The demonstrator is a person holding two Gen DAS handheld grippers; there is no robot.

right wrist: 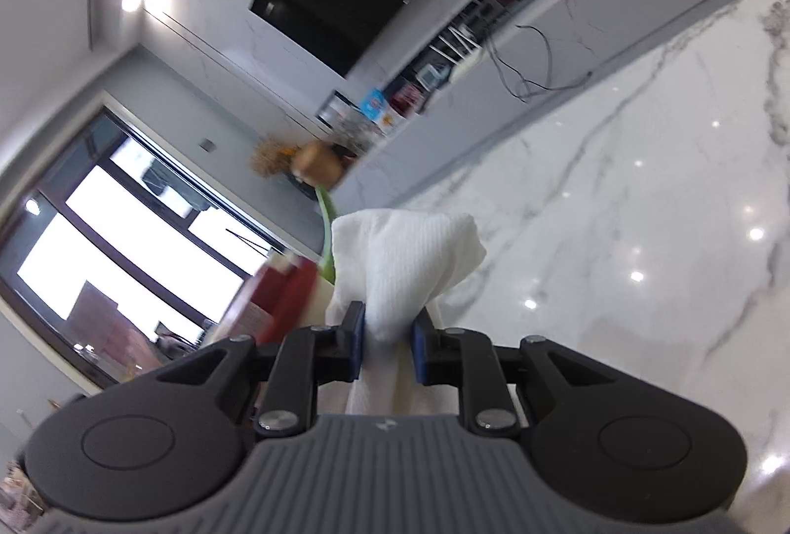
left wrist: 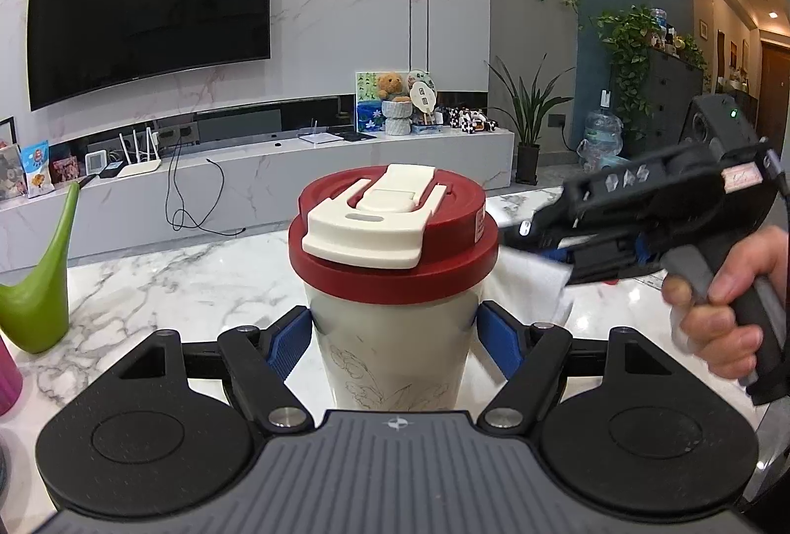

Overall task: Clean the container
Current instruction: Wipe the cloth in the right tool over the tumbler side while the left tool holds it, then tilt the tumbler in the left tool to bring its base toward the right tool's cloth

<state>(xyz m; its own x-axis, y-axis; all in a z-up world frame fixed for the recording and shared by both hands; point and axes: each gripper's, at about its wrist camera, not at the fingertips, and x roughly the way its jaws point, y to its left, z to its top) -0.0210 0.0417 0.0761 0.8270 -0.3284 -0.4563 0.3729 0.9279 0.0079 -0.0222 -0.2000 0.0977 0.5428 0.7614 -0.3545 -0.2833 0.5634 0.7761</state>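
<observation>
A cream travel cup (left wrist: 390, 351) with a red lid (left wrist: 395, 247) and a white flip cap stands upright between the blue pads of my left gripper (left wrist: 395, 336), which is shut on its body. To the cup's right, a hand (left wrist: 730, 311) holds my right gripper (left wrist: 538, 247), shut on a white cloth (left wrist: 528, 282) that hangs against the cup's right side. In the tilted, blurred right wrist view, the right gripper (right wrist: 390, 336) pinches the bunched white cloth (right wrist: 405, 262), and the cup's red lid (right wrist: 286, 297) shows blurred at the left.
A white marble table (left wrist: 173, 287) lies under the cup. A green watering can (left wrist: 39, 287) stands at the left, a pink object (left wrist: 7, 376) at the left edge. Behind are a TV (left wrist: 148, 5), a low cabinet with cables and potted plants (left wrist: 528, 124).
</observation>
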